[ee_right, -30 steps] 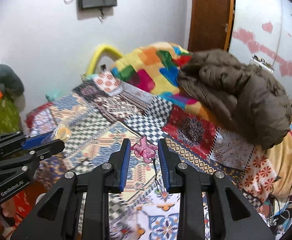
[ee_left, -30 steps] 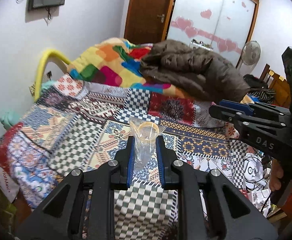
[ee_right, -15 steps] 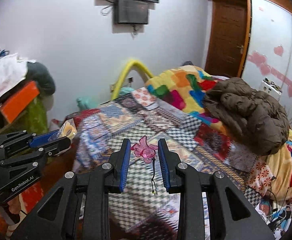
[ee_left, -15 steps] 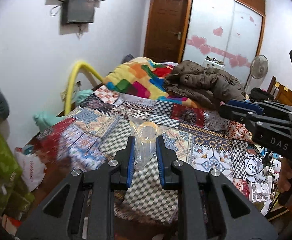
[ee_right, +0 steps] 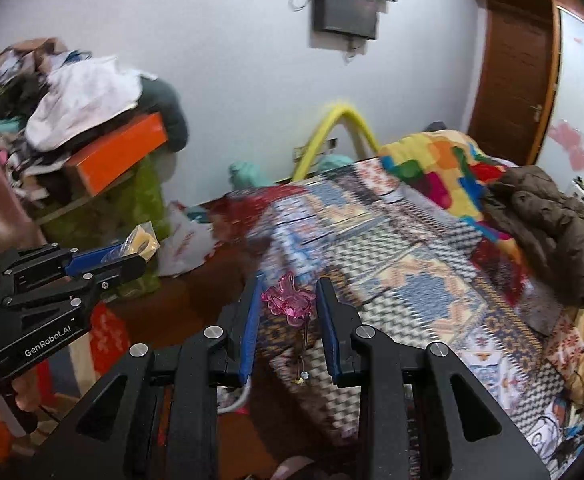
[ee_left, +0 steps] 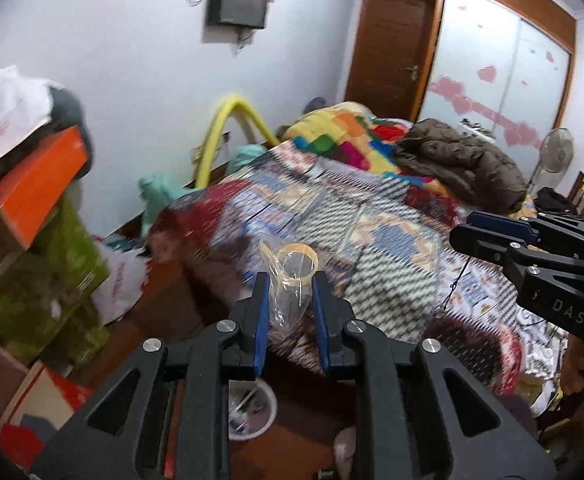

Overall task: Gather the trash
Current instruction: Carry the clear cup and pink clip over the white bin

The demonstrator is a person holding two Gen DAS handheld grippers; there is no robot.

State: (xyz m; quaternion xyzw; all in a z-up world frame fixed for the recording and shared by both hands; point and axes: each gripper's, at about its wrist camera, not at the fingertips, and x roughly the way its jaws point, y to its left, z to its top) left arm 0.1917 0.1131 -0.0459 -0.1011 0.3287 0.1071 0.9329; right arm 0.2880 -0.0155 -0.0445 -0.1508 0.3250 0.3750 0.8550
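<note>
A bed covered with a patchwork quilt fills most of both views, its pattern smeared by blur. A bright block-coloured blanket and a brown padded jacket are heaped at the bed's far end, near a brown door and a frosted wardrobe marked with pink hearts. At the left, a stack of green boxes is topped by an orange box and crumpled cloth. A yellow hoop is seen against the white wall beside the bed. A white bin stands on the brown floor below the left gripper, with small scraps inside.

A clear plastic bag holding a yellowish ring is pinched between the narrow jaws of the left gripper, above the near corner of the bed and the floor. A pink plastic ornament with a thin cord hanging from it is clamped between the narrow jaws of the right gripper, over the bed's edge. The two grippers are held side by side, each visible in the other's view.
</note>
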